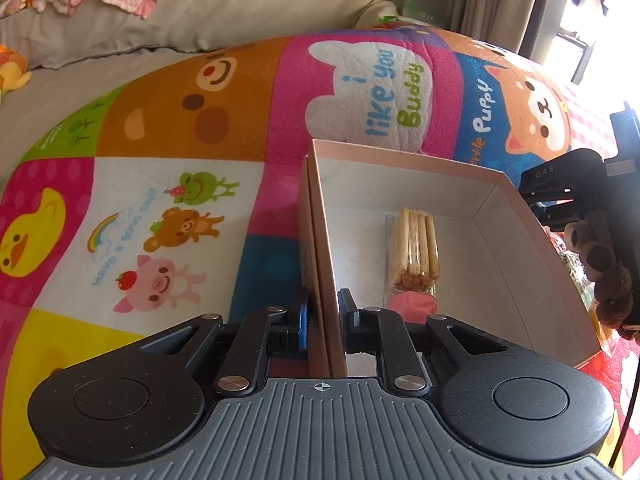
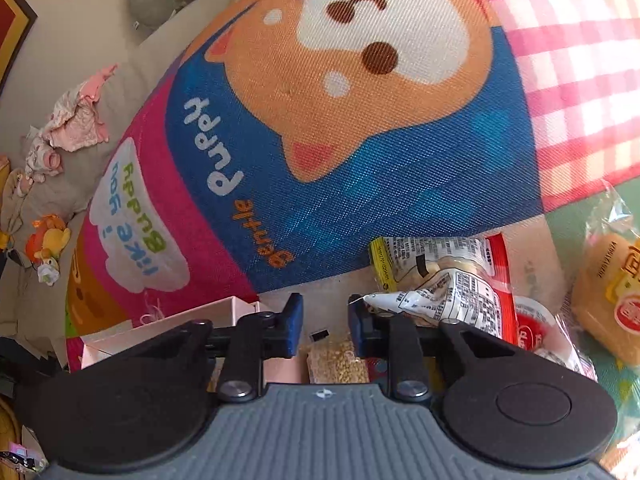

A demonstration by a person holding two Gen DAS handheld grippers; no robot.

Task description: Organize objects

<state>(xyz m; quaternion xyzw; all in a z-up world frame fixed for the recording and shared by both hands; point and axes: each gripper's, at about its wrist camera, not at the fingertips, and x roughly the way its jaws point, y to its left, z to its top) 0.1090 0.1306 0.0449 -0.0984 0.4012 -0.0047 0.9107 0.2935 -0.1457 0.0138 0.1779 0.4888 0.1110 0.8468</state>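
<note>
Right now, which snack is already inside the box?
The biscuit-stick pack lies in the pink box; the other snack packets lie outside on the mat.

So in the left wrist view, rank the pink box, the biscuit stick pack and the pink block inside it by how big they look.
Largest to smallest:
1. pink box
2. biscuit stick pack, lying on the box floor
3. pink block, partly hidden by the left hand-held gripper, so its full size is unsure
</note>
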